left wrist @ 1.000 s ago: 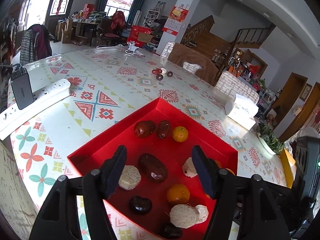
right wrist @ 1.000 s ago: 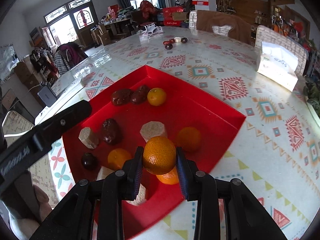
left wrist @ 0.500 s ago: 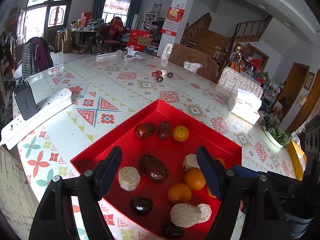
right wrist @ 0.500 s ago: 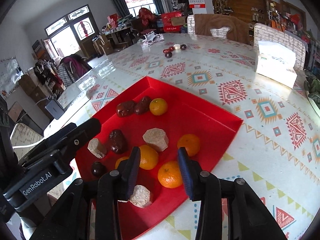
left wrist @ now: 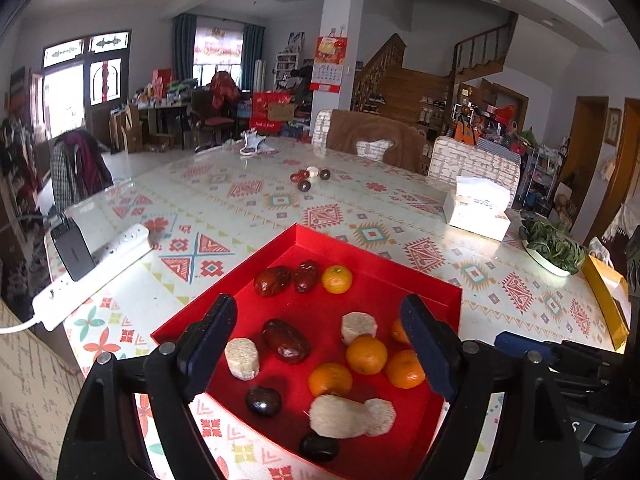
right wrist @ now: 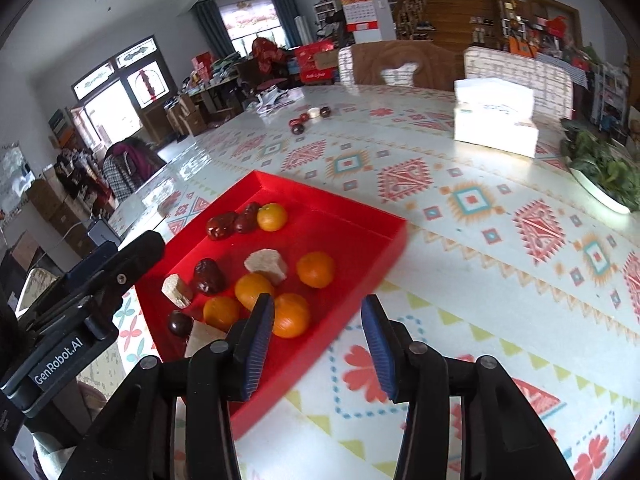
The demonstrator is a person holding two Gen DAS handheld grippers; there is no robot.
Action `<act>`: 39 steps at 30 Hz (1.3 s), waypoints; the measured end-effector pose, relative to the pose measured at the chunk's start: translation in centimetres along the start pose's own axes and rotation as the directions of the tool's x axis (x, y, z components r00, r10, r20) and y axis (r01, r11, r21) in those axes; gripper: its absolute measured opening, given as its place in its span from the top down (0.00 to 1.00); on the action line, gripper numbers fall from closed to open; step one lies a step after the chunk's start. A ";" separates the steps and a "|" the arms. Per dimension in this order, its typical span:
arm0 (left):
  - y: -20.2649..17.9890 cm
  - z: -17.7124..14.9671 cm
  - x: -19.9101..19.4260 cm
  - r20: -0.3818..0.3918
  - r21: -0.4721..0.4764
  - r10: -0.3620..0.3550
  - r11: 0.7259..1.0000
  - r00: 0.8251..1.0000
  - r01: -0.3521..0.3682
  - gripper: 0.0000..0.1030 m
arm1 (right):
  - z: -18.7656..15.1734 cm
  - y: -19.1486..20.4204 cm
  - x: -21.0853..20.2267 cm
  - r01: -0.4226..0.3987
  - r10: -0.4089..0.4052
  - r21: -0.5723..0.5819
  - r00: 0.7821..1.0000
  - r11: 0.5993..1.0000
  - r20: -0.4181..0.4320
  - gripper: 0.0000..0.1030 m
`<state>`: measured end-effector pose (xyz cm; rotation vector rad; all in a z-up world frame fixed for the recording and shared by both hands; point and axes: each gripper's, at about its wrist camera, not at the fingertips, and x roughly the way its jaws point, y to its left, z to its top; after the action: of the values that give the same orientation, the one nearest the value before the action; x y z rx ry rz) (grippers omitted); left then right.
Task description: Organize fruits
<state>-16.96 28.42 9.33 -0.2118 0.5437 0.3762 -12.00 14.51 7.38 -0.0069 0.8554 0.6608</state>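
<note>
A red tray (left wrist: 224, 280) (right wrist: 332, 200) lies on the patterned table and holds several oranges, dark red dates (left wrist: 286, 340), pale cut chunks (left wrist: 241, 358) and dark round fruits. My left gripper (left wrist: 317, 308) hovers over the tray's near part. Its jaws are opening and nothing is between them. My right gripper (right wrist: 318, 300) hangs over the tray's near right edge, its jaws also opening and empty. An orange (right wrist: 290, 316) lies in the tray just beside its left finger. A small cluster of loose fruits (left wrist: 310, 178) (right wrist: 310, 116) sits far off on the table.
A white tissue box (left wrist: 478, 212) (right wrist: 494, 120) and a dish of greens (left wrist: 554, 246) (right wrist: 604, 172) stand at the right. A power strip (left wrist: 92, 276) with a black adapter lies left of the tray. Chairs line the table's far edge.
The right gripper let go of the orange, which now lies in the tray, and drew back up and to the right. The left gripper widened and pulled back from the tray.
</note>
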 end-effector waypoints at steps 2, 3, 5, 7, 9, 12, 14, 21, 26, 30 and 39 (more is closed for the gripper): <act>-0.7 -0.1 -0.6 0.012 0.014 0.006 1.000 1.000 -0.006 0.16 | -0.4 -0.5 -0.8 0.003 -0.003 0.010 1.000 1.000 0.011 0.51; -1.1 -0.1 -0.9 0.019 0.021 0.012 1.000 1.000 -0.012 0.15 | -0.6 -0.7 -1.3 0.006 -0.006 0.014 1.000 1.000 0.017 0.50; -1.8 -0.2 -1.5 0.035 0.035 0.023 0.999 0.999 -0.024 0.15 | -1.0 -1.2 -2.1 0.010 -0.011 0.020 0.999 1.000 0.032 0.48; -2.6 -0.2 -2.2 0.053 0.051 0.032 0.998 0.998 -0.035 0.13 | -1.4 -1.5 -3.0 0.013 -0.014 0.025 0.999 1.000 0.045 0.47; -3.4 -0.3 -2.9 0.070 0.064 0.042 0.997 0.997 -0.046 0.09 | -1.8 -2.0 -3.7 0.011 -0.012 0.032 0.998 0.999 0.056 0.46; -4.7 -0.4 -4.0 0.106 0.083 0.064 0.994 0.992 -0.073 0.07 | -2.4 -2.7 -4.7 0.007 -0.010 0.044 0.997 0.999 0.071 0.46; -5.2 -0.4 -4.7 0.129 0.090 0.078 0.992 0.989 -0.090 0.03 | -2.8 -3.1 -5.4 0.006 -0.010 0.052 0.997 0.999 0.081 0.45; -6.9 -0.7 -9.3 0.305 0.046 0.180 0.978 0.935 -0.203 0.00 | -4.2 -4.5 -7.7 0.004 -0.012 0.072 0.993 0.997 0.114 0.45; -7.3 -1.1 -11.2 0.339 0.012 0.165 0.984 0.926 -0.180 0.00 | -5.0 -4.9 -9.1 0.000 -0.010 0.072 0.990 0.997 0.139 0.45; -7.9 -1.8 -11.9 0.358 -0.001 0.196 0.978 0.913 -0.209 0.00 | -5.7 -4.8 -10.0 0.007 -0.016 0.058 0.987 0.998 0.158 0.39; -9.1 -2.4 -10.4 0.243 0.046 0.124 0.989 0.962 -0.139 0.00 | -6.7 -3.7 -11.1 0.037 -0.037 0.002 0.982 0.999 0.188 0.33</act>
<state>-22.58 16.41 13.82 -0.0675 0.3316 0.5060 -19.88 3.87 9.71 0.0376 0.6716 0.6163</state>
